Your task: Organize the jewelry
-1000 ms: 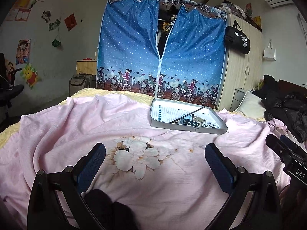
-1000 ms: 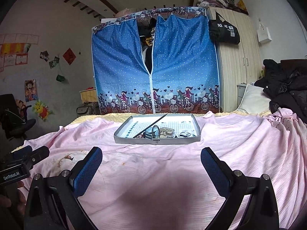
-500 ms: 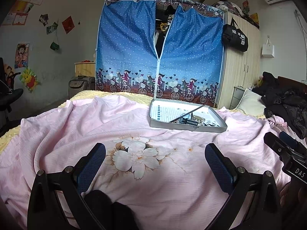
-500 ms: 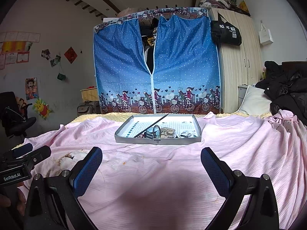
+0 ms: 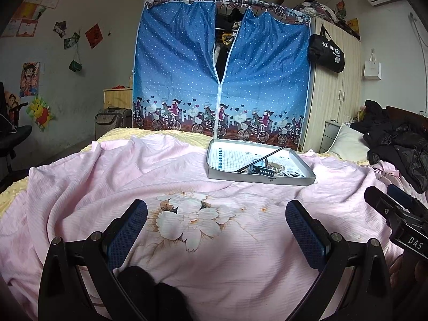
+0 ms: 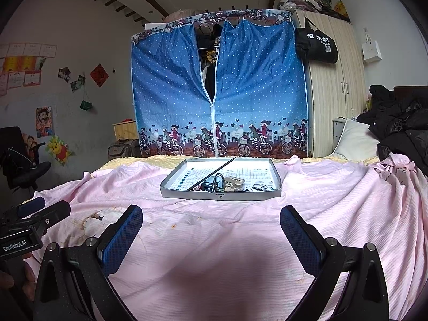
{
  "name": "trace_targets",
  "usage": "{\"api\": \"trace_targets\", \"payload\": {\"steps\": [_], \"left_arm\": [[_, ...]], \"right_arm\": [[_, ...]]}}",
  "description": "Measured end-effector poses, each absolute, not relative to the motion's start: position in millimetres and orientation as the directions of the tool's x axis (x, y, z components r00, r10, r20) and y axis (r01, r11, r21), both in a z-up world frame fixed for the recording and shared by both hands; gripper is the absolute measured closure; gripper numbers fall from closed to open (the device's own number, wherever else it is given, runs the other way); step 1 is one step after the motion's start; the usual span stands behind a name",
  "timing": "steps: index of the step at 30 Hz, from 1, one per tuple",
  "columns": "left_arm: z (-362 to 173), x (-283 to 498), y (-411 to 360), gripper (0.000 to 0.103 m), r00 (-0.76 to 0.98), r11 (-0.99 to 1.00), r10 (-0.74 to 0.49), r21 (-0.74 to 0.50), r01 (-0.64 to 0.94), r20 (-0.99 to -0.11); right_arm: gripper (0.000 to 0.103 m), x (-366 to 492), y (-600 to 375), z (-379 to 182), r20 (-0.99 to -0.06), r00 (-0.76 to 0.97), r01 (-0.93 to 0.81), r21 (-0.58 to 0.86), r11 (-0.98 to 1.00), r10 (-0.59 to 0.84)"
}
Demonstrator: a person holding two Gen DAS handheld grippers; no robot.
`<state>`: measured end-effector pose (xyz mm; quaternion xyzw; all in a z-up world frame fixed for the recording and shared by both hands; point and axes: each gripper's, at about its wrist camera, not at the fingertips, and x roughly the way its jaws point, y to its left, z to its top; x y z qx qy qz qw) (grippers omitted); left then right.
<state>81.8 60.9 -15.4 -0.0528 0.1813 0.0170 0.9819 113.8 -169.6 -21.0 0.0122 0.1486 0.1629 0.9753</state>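
Observation:
A shallow grey tray [image 6: 171, 187] [image 5: 214, 172] with a white grid lining rests on the pink bedspread, far ahead of both grippers. Inside it lie a thin black stick [image 6: 212, 173] [image 5: 260, 158], a dark clasp piece [image 6: 208, 187], a beige clip [image 6: 234, 183] and small rings [image 6: 260, 186], heaped near the front wall. My left gripper [image 5: 216, 224] hangs open over the flower print, nothing between its fingers. My right gripper [image 6: 211, 223] is open too, low over the spread and facing the tray squarely. Each gripper shows at the edge of the other's view.
A blue zip wardrobe [image 6: 218, 91] stands behind the bed, a wooden wardrobe [image 6: 334, 85] to its right. Dark jackets [image 6: 398, 128] and a white pillow [image 6: 353, 141] pile at the right. An office chair [image 6: 21, 160] sits at the left. A yellow blanket [image 5: 16, 192] edges the bedspread.
Both cameras have tilted slightly upward, so the tray sits a little lower in each view. Both grippers stay open and empty.

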Motion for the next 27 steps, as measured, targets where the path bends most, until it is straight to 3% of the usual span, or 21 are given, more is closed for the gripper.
{"api": "trace_targets", "payload": {"steps": [27], "left_arm": [[-14.9, 80.9, 60.6, 0.002, 0.933, 0.995, 0.012, -0.09, -0.047, -0.359]], "right_arm": [[0.0, 114.3, -170.4, -22.8, -0.284, 0.903, -0.315, 0.073, 0.946, 0.322]]}}
